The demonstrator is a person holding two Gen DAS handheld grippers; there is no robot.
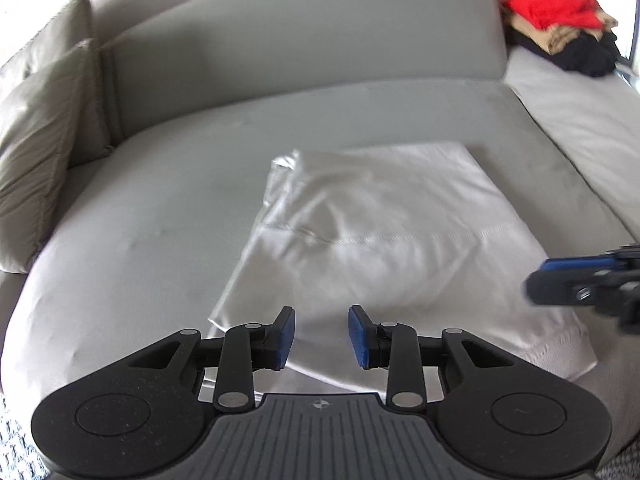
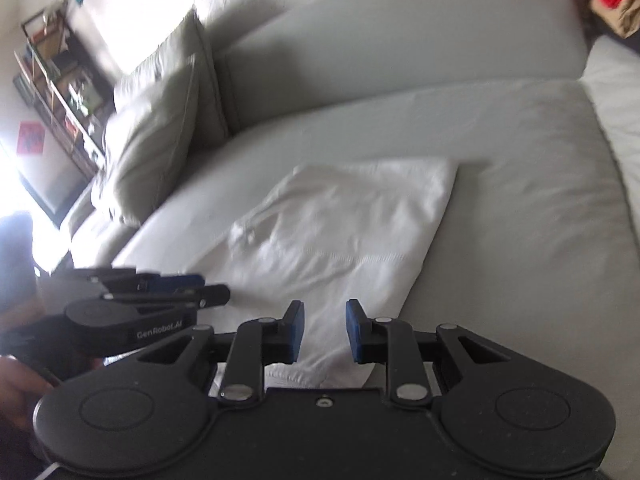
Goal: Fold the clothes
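**White garment folded down to a rectangle, both grippers empty above its near edge**

White cloth, the white garment (image 1: 384,240), lies flat on the grey sofa seat (image 1: 140,240) as a compact, roughly rectangular packet. Its edges look doubled over, and a stitched hem line runs across its middle, so it appears to have been folded at least once. The far left corner is a little bunched and the surface carries soft wrinkles, so I judge the fold mostly done but not tidy. What may be left is one more fold or some smoothing, then moving it off. At the far right end of the sofa sits a pile of clothes (image 1: 560,28), red on top with tan and black beneath; whether that pile is finished or waiting I cannot tell.

The left gripper (image 1: 322,338) hangs over the near edge of the garment, toward its near left corner. Its jaws stand parted with a clear gap and nothing between the blue pads. The right gripper (image 2: 325,332) is likewise parted and empty, held over the near right part of the garment, with the cloth's near hem showing just under its fingers. Neither visibly touches the cloth. Each gripper shows at the edge of the other's view, so the two are close together. Two grey-green cushions (image 1: 44,148) lean at the sofa's left end, well apart from the garment.
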